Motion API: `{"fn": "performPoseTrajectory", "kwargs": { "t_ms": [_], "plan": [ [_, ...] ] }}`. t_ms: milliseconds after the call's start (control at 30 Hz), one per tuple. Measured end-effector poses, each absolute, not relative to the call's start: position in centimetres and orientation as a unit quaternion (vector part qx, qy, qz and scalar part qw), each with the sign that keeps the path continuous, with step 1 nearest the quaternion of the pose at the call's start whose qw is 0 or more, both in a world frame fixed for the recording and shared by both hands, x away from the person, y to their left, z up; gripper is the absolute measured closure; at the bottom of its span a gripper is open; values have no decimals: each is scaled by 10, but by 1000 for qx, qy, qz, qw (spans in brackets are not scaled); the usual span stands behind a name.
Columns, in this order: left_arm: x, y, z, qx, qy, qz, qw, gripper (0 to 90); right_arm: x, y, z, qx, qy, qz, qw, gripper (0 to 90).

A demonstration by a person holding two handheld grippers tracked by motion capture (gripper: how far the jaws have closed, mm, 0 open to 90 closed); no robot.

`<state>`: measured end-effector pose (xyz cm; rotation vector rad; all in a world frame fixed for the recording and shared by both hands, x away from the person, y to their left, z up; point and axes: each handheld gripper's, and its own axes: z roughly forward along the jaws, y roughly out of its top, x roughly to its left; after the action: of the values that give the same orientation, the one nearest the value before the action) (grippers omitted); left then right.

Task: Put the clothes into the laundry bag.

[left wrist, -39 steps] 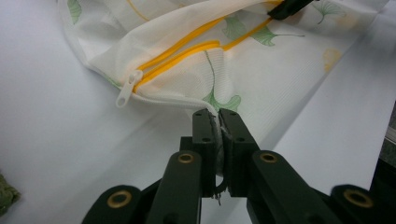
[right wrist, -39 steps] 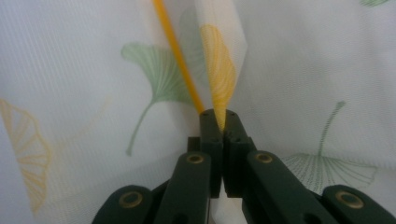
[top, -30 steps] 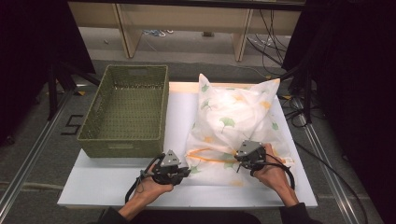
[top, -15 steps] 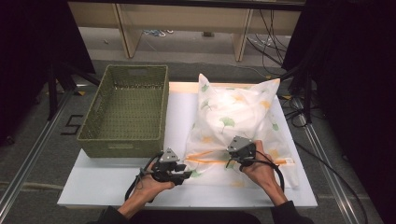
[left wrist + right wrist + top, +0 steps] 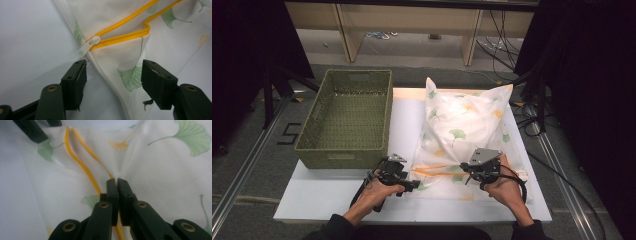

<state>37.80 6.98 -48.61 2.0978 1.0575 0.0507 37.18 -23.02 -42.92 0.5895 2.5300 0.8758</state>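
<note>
A pillow in a white cover printed with ginkgo leaves lies on the white board. The cover's yellow zipper runs along its near end and gapes apart. My left gripper is at the cover's near left corner. Its jaws have just been opening and stand open, with the corner fabric between them untouched. The white zipper pull lies just beyond the tips. My right gripper is shut on a pinch of cover fabric beside the yellow zipper, raising it into a ridge.
A green woven basket stands on the board's left half, close behind my left hand. Bare board lies in front of both grippers. Cables trail on the floor at the right, and shelf legs stand beyond the table.
My left gripper has moved right to the cover's corner and its jaws have spread. My right gripper has closed on the fabric and lifted slightly.
</note>
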Motion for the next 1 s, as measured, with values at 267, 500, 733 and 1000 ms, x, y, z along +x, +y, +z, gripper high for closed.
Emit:
{"fn": "performPoseTrajectory", "kwargs": {
  "t_ms": [267, 500, 733, 1000],
  "plan": [
    [383, 68, -488, 816, 425, 29, 391, 572, 377, -230, -455, 218, 917, 278, 187, 900],
    [386, 63, -492, 812, 414, 54, 407, 847, 380, -228, -462, 224, 919, 272, 177, 900],
    [378, 62, -477, 803, 395, 70, 441, 888, 380, -229, -459, 225, 913, 291, 177, 860],
    [375, 65, -468, 791, 398, 66, 459, 888, 370, -201, -438, 185, 899, 362, 164, 660]
  ]
}}
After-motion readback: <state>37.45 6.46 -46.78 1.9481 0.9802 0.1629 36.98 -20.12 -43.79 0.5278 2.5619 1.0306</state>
